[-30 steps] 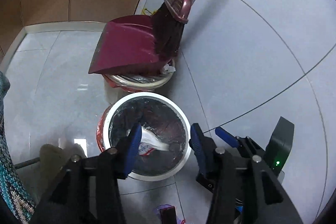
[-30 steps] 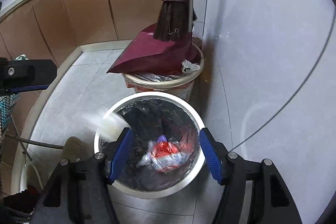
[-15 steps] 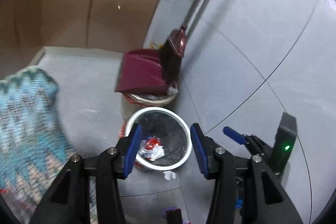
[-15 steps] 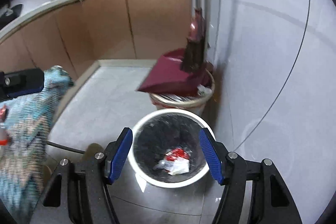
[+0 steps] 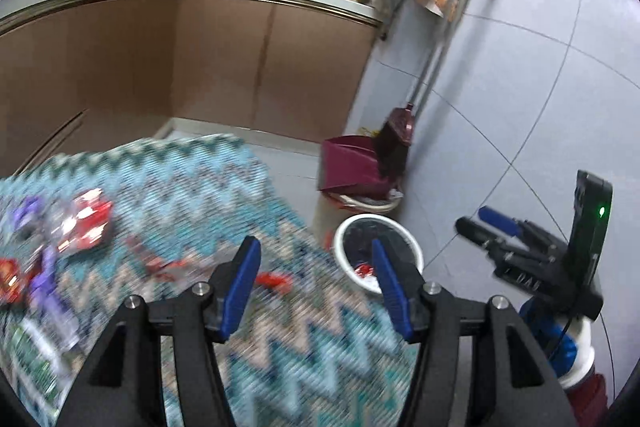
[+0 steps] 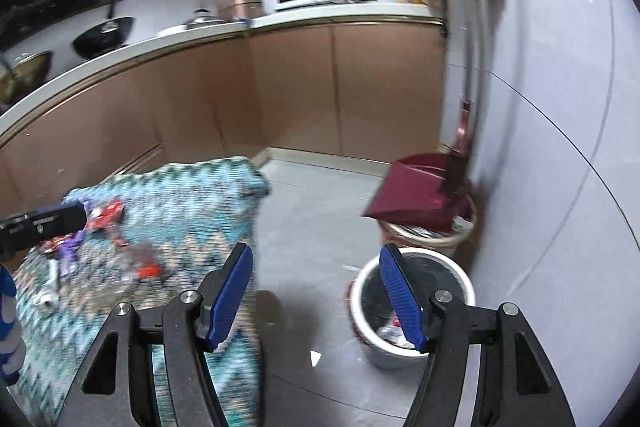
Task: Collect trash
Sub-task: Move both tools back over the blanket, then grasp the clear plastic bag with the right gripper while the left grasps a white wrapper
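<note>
While both grippers hang empty, the scene reads near to far.
Left gripper (image 5: 316, 283): jaws apart, nothing between them; it hangs over the near edge of the cloth, likely to reach for more trash.
Right gripper (image 6: 316, 295): jaws apart, empty, held above the floor between cloth and bin.
Cloth (image 5: 208, 195): zigzag-patterned cover on a raised surface at left; trash lies on it.
Trash (image 5: 86, 225): red wrappers with purple and white scraps scattered at the left of the cloth, well apart from the bin; blur hides detail.
Bin (image 6: 452, 271): white-rimmed, black-lined, on the floor at right by the wall; some wrappers already lie inside.
Scrap (image 6: 315, 357): small white bit on the floor just beside the bin.
Dustpan (image 6: 412, 195): maroon, resting on a second bin behind the first, with the broom (image 6: 460, 147) leaning against the wall.
Counter (image 6: 280, 23): far, with cabinets below.
In the way: the cloth's corner overhang stands between trash and bin.
</note>
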